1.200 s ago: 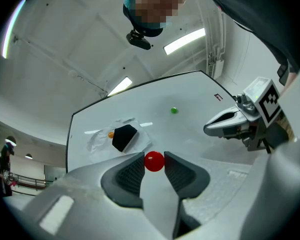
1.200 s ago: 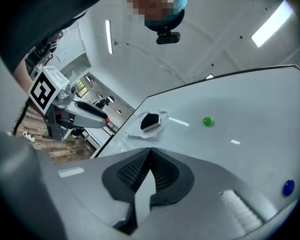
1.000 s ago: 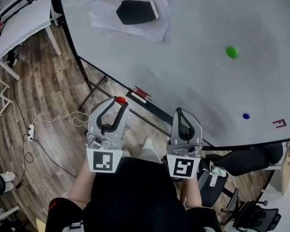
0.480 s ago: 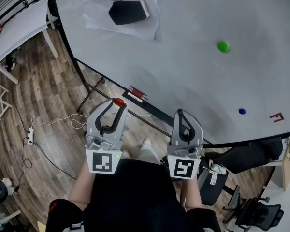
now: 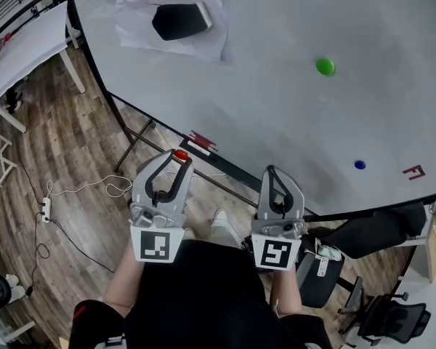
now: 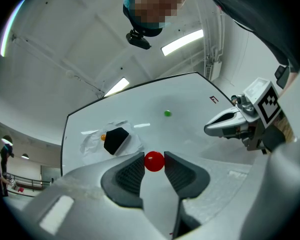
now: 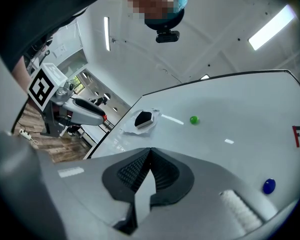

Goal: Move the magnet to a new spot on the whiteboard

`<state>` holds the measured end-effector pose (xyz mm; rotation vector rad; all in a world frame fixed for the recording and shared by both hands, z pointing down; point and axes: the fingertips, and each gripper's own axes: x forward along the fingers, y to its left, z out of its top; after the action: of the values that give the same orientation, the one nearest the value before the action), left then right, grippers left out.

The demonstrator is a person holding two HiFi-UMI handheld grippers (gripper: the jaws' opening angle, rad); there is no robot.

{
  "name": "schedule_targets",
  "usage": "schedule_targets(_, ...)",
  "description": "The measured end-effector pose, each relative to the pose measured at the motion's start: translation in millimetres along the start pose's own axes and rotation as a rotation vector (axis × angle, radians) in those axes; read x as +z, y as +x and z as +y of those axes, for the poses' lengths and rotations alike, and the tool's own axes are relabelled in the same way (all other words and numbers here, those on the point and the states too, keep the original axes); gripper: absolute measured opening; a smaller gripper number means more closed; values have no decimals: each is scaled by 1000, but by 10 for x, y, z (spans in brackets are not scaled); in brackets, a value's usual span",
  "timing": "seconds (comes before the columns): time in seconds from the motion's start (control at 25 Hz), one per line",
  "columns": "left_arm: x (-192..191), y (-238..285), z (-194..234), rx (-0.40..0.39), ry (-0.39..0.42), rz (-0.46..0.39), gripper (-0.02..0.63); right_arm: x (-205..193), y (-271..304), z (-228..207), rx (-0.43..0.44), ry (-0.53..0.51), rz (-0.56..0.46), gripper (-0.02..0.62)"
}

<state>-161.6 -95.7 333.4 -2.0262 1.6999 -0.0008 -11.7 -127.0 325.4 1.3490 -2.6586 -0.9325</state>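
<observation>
Left gripper view: your left gripper [image 6: 154, 162] pinches the red magnet [image 6: 154, 161], held clear of the whiteboard [image 6: 182, 130] straight ahead; your right gripper [image 7: 150, 152] is pressed together, empty.

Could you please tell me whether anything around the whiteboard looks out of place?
The paper sheet at the upper left of the whiteboard in the head view is wrinkled under a black eraser. The red magnet is off the board, pinched in the left gripper.
</observation>
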Motion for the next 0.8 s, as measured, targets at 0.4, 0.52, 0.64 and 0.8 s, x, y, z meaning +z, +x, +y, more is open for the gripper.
schedule_targets(0.4,54,286,-165,-50,-17,-37,130,-95,-25,-255,-48,-24,26,2)
schedule_targets(0.52,67,381,-211,-64,-25,-48,130,-150,-25,-329,-60,-30,39,2)
schedule_targets(0.64,89,480,-266,-79,-30,-60,130,-184,-32,-416,-77,-32,45,2)
schedule_targets(0.8,105,615,-341,-103,-31,-72,130,-246,-55,-507,-92,-37,63,2)
